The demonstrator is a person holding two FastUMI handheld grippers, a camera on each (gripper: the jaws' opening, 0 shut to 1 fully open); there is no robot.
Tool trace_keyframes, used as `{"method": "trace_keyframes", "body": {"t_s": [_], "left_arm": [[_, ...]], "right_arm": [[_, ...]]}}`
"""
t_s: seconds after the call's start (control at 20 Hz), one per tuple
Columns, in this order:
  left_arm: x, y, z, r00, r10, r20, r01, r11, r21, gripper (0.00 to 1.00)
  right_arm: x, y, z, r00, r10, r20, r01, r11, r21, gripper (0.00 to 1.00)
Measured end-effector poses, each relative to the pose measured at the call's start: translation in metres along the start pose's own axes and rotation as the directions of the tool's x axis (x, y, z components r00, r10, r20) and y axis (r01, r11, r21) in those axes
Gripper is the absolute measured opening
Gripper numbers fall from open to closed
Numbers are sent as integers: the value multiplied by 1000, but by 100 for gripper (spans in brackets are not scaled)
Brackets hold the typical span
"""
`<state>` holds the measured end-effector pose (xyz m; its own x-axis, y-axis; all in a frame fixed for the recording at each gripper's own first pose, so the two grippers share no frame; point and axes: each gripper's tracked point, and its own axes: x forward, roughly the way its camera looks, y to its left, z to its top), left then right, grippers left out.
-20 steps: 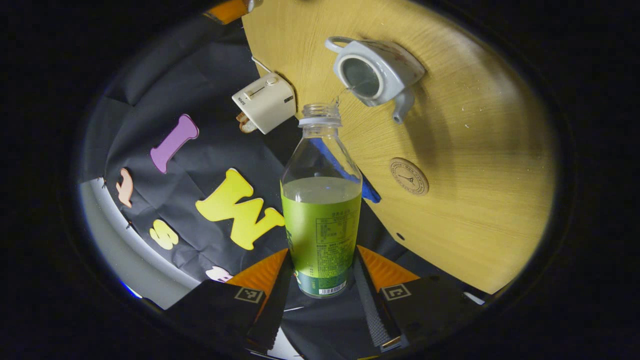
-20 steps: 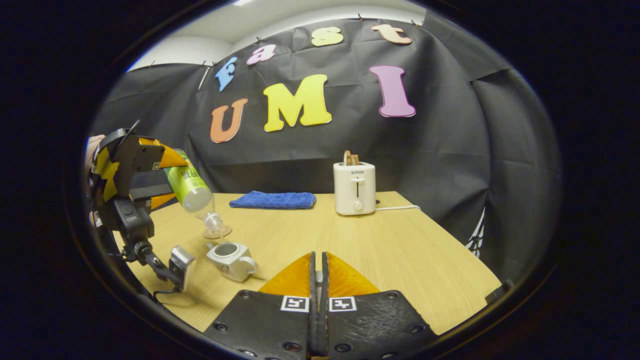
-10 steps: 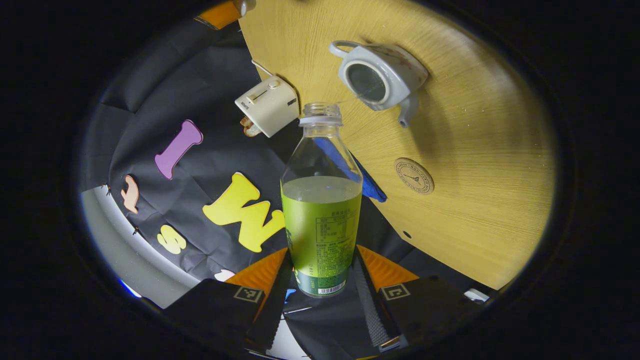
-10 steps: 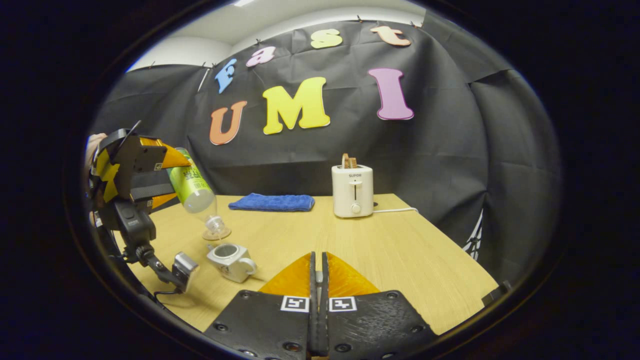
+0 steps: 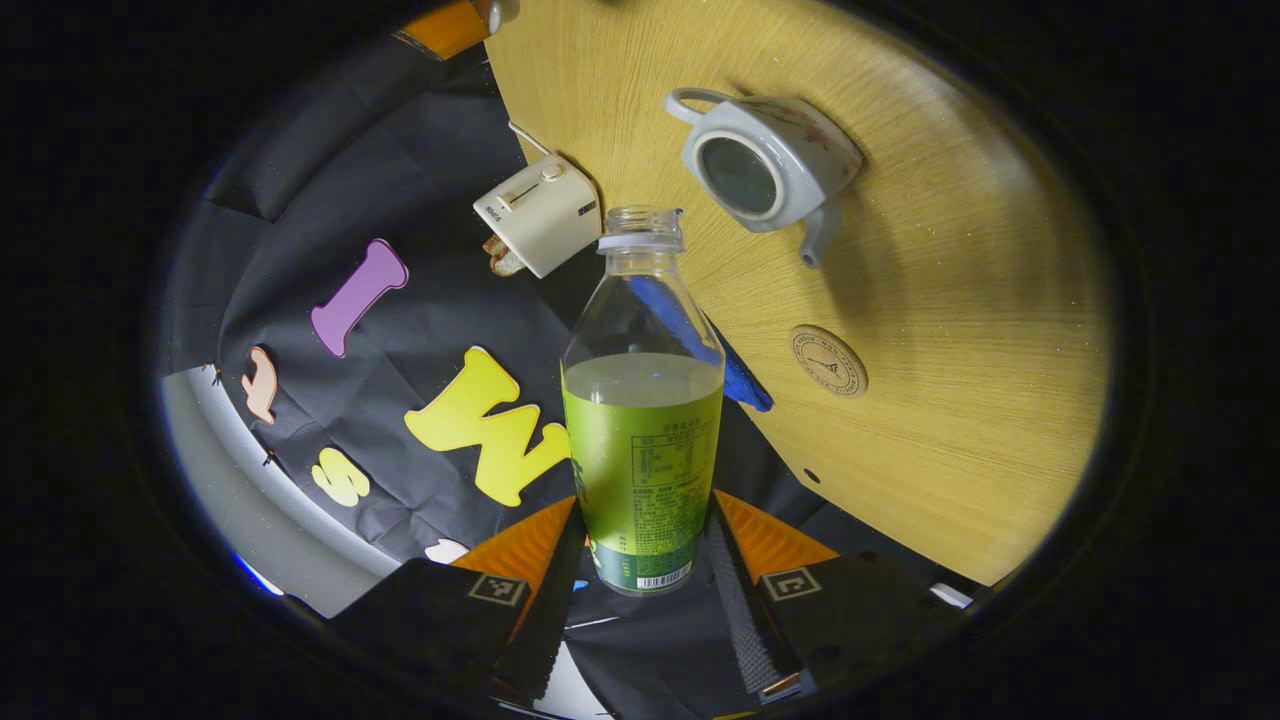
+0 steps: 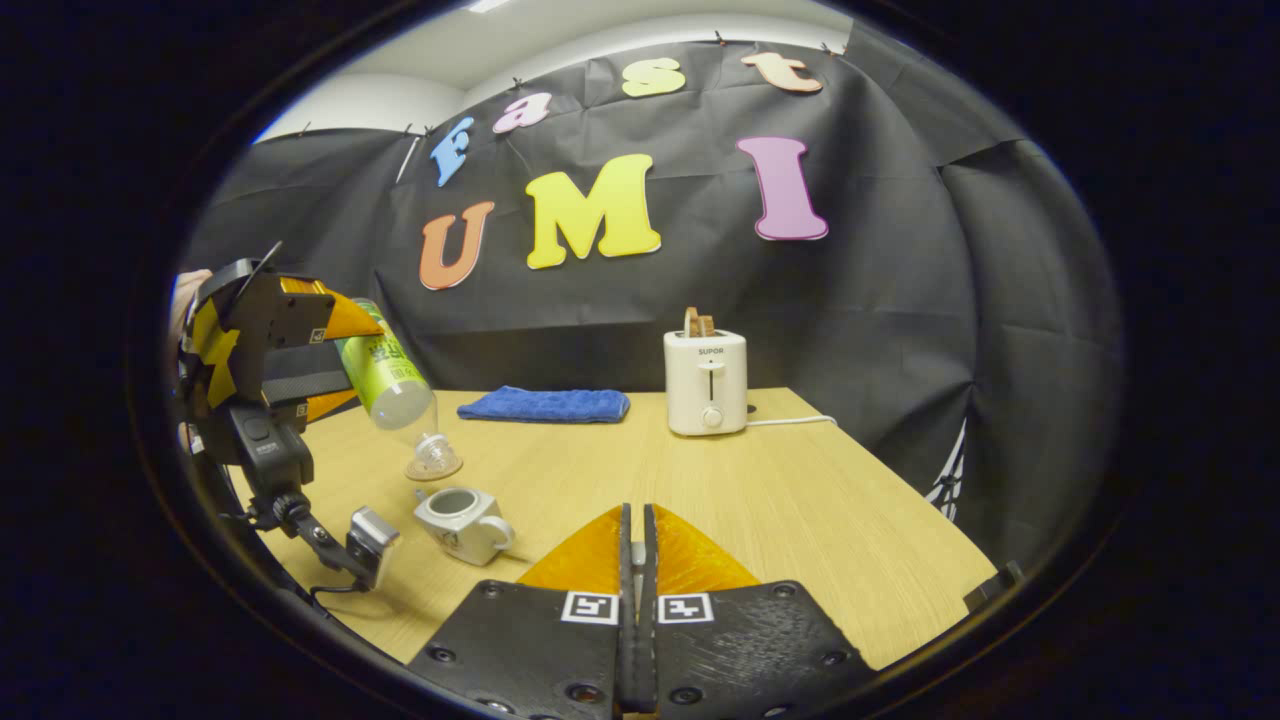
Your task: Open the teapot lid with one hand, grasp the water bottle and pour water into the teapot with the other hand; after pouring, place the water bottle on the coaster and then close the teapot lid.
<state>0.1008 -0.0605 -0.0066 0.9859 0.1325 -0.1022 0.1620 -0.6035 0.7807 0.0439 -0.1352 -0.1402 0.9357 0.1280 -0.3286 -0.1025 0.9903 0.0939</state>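
The left gripper [image 5: 640, 545] has its jaws pinching the lower, green-labelled part of the water bottle [image 5: 642, 400], one finger on each side of the label. The bottle is uncapped and partly filled with pale liquid; in the right gripper view the same bottle [image 6: 392, 385] hangs tilted, mouth down and forward, above the worktop [image 6: 780, 490], gripped by the left gripper [image 6: 330, 350] with a bit of a hand behind it.

The teapot [image 5: 765, 165] serves as the landmark. It stands lidless on the wooden worktop [image 5: 950, 300], its round opening dark and bare, handle on one side and spout on the other. In the right gripper view the teapot [image 6: 462, 520] sits below and slightly in front of the bottle's mouth, apart from it. The round coaster [image 6: 434, 466] lies on the worktop just behind the teapot, directly under the bottle neck as seen there; in the left gripper view the coaster [image 5: 829, 361] is near the teapot's spout side, not touching it.

Farther back from the teapot, a folded blue cloth [image 6: 546, 403] lies at the worktop's rear edge, and a white toaster [image 6: 707, 380] with bread in its slot stands to the cloth's right.

The right gripper [image 6: 637, 560] is held over the worktop well to the right of the teapot, its jaws pressed nearly together on a small pale piece [image 6: 637, 551]; what that piece is cannot be told.
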Motion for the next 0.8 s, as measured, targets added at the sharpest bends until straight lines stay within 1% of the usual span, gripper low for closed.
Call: {"method": "trace_keyframes", "body": {"t_s": [0.15,0.3,0.4,0.45,0.5,0.55,0.6,0.65,0.75,0.8], "left_arm": [[0,-19,4,998,-59,32,62,990,-126,70],[-1,-39,7,990,-126,57,136,960,-243,70],[-2,-51,8,984,-158,80,176,921,-348,70],[-5,-60,8,977,-185,102,211,883,-419,67],[-8,-73,11,965,-225,137,263,827,-496,71],[-13,-82,16,949,-262,178,316,756,-573,71],[-19,-90,19,931,-292,220,364,668,-650,71],[-23,-95,19,917,-304,258,393,583,-711,71],[-31,-102,16,902,-311,300,413,415,-811,71],[-35,-105,14,894,-308,324,420,327,-847,71]], "right_arm": [[0,0,-1,1000,0,-3,0,1000,2,0],[0,-1,7,1000,-8,6,8,1000,1,0],[-1,-1,14,1000,-11,16,11,1000,6,0],[-1,-1,16,1000,-12,19,12,1000,12,0],[-1,0,19,1000,-12,21,11,1000,16,0],[0,2,20,1000,-11,21,10,1000,17,0],[0,3,23,1000,-11,23,10,1000,15,0],[0,6,25,1000,-10,25,9,1000,12,0],[2,15,31,1000,-3,29,3,1000,6,0],[2,20,33,1000,1,31,-1,1000,2,0]]}}
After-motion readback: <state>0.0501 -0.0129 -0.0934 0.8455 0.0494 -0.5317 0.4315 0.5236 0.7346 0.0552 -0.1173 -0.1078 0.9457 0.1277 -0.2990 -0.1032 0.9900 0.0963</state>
